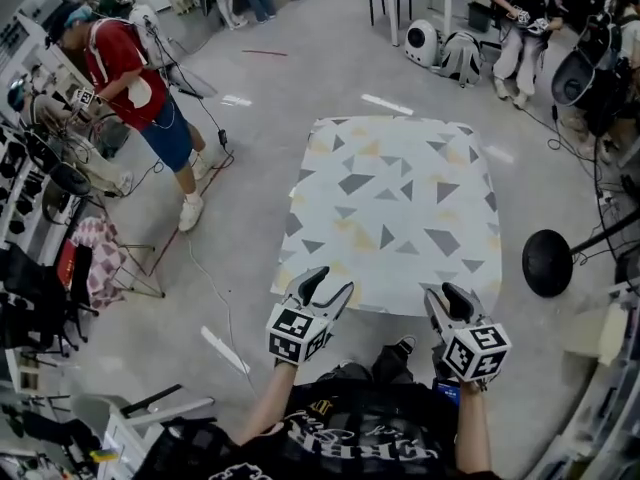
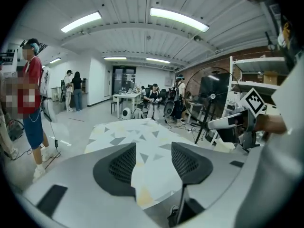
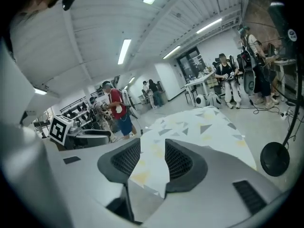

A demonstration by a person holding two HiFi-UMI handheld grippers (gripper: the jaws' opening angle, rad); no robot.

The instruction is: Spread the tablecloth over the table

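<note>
The tablecloth (image 1: 400, 208), white with grey triangles and pale yellow patches, lies flat over the table and hangs a little over its sides. My left gripper (image 1: 330, 280) hovers above the cloth's near left edge, my right gripper (image 1: 445, 290) above its near right edge. In the left gripper view the left gripper (image 2: 153, 163) is open, and the cloth (image 2: 137, 137) shows well beyond the gap. In the right gripper view the right gripper (image 3: 152, 158) is open too, with the cloth (image 3: 199, 127) lying below and ahead. Neither gripper holds anything.
A person in a red shirt and blue shorts (image 1: 135, 78) stands at the left by equipment racks. A black round stand base (image 1: 547, 263) sits on the floor right of the table. A seated person (image 1: 520, 18) is at the back right. Cables trail over the floor at the left.
</note>
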